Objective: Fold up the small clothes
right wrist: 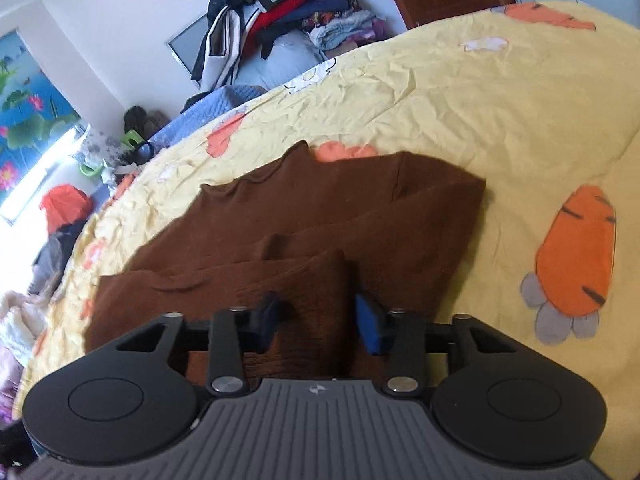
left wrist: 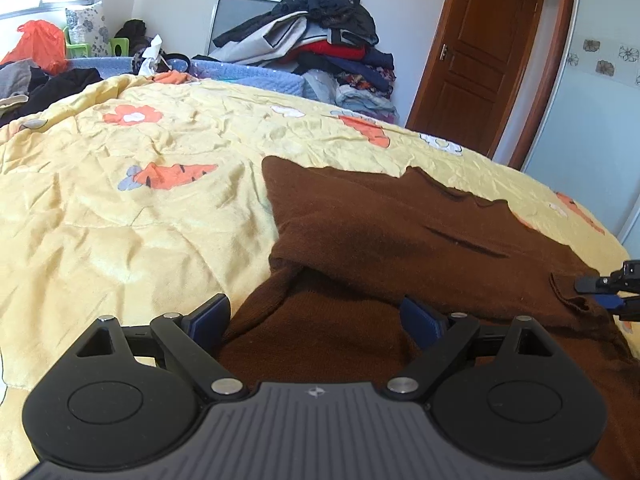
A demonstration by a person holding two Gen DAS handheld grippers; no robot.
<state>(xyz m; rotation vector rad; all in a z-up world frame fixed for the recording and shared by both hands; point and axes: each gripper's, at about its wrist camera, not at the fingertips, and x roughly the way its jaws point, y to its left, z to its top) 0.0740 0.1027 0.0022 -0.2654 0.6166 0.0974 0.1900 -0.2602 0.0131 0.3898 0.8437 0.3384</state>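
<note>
A brown knit garment (left wrist: 400, 232) lies on the yellow carrot-print bedspread (left wrist: 120, 200). My left gripper (left wrist: 320, 316) is open, its blue-padded jaws standing wide on either side of a raised fold at the garment's near edge. In the right wrist view the same brown garment (right wrist: 320, 208) lies partly folded. My right gripper (right wrist: 320, 316) is open, its jaws either side of a folded strip of the cloth, not pinching it. The right gripper's tips also show at the far right of the left wrist view (left wrist: 608, 284), at the garment's edge.
A tall pile of mixed clothes (left wrist: 320, 40) stands at the far edge of the bed, in front of a wooden door (left wrist: 480, 60). Dark clothes and an orange bag (left wrist: 40, 46) lie at the far left. The bedspread (right wrist: 500, 120) extends to the right.
</note>
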